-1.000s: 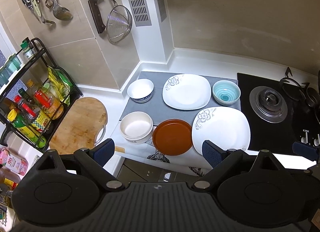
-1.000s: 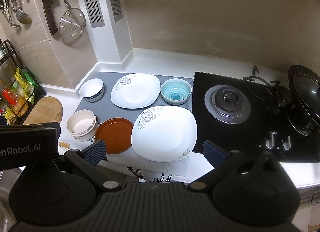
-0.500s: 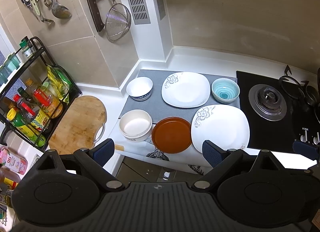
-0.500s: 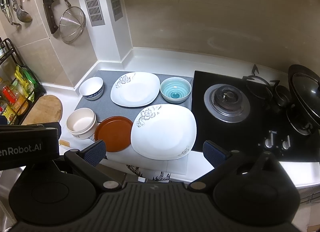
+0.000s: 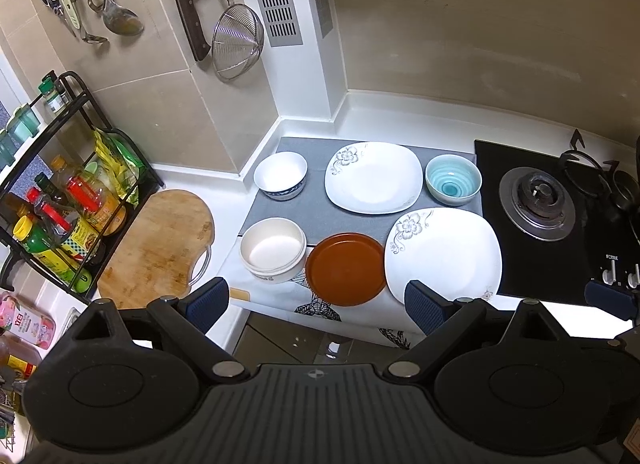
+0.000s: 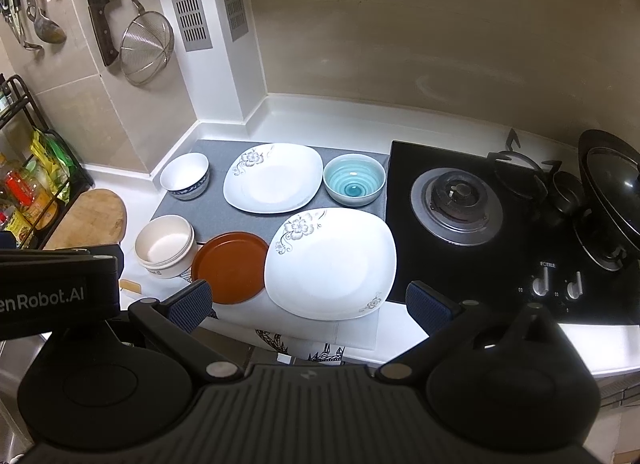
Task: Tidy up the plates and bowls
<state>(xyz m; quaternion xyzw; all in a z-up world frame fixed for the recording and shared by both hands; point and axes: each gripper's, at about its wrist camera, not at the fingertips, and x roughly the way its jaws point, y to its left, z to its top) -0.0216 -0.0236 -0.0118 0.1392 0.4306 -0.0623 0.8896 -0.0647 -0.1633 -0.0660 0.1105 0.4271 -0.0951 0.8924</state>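
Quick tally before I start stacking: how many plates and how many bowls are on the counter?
Plates: 3 — back white plate, front white plate, brown plate
Bowls: 3 — blue-rimmed bowl, teal bowl, cream bowl
Total: 6

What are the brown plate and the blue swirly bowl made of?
Brown plate: probably plastic or matte-glazed clay; it looks dull and evenly colored, with hardly any shine. Blue swirly bowl: likely glazed ceramic; it is glossy, with painted rings inside and a thick pale rim.
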